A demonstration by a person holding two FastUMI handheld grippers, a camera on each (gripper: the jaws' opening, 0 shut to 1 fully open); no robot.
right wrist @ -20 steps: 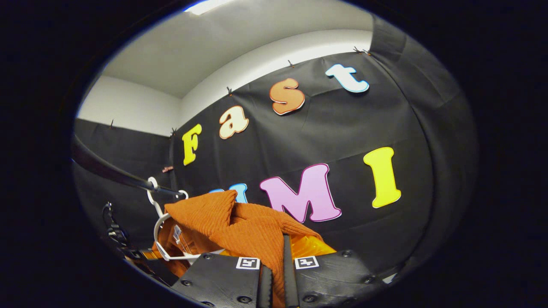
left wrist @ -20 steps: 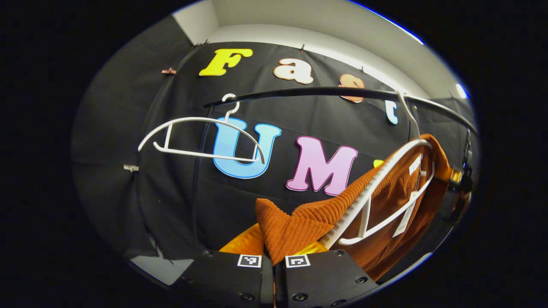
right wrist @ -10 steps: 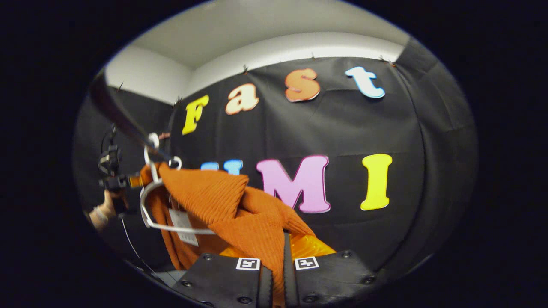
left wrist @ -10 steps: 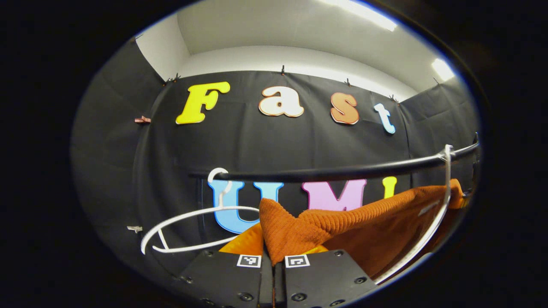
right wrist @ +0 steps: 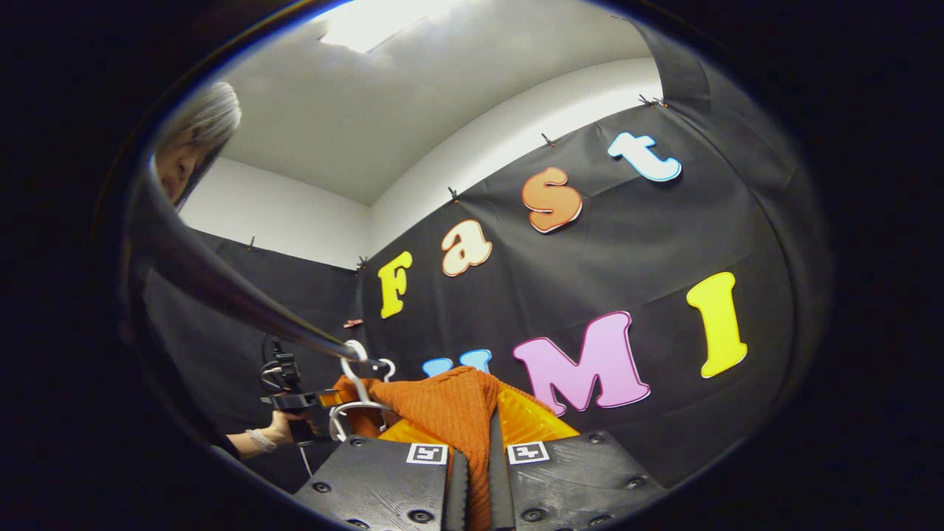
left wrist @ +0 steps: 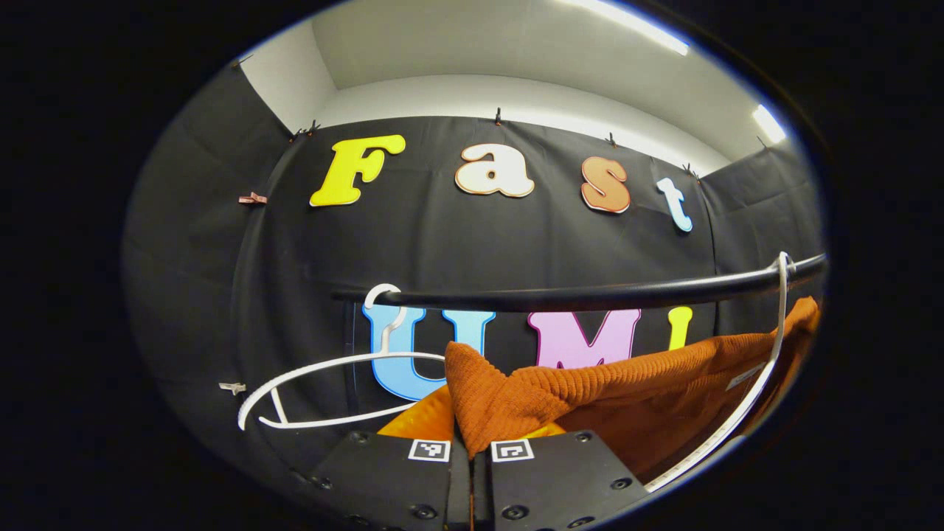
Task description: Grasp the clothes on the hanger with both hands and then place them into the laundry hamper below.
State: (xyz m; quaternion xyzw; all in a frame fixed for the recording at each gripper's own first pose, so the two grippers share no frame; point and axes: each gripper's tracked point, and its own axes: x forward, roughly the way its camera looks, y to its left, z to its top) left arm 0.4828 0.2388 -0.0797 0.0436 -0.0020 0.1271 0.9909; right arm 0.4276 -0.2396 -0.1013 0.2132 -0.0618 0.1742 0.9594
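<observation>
Black cloth covers the booth's far wall, pinned below a pale ceiling with strip lights. Across the left gripper view a dark clothes rail runs from the middle to the right. An empty white hanger hooks over the rail's left end and hangs tilted below it. A second white hanger hooks on at the far right, and the orange ribbed garment is draped on it, spreading left and down toward the near edge.

The left gripper sits at the bottom of its view with its jaws together, a folded corner of the garment pinched between them and standing up just above the tips.

In the right gripper view the same rail slants from upper left down toward the middle, and the garment's hanger hooks over it there. The right gripper is likewise clamped on the orange ribbed garment, a strip of the knit running down through the narrow slot between its jaws. Farther off to the left, a hand with a bracelet at the wrist holds the other gripper beside the garment. Part of the person's head shows at the upper left, behind the rail.
</observation>
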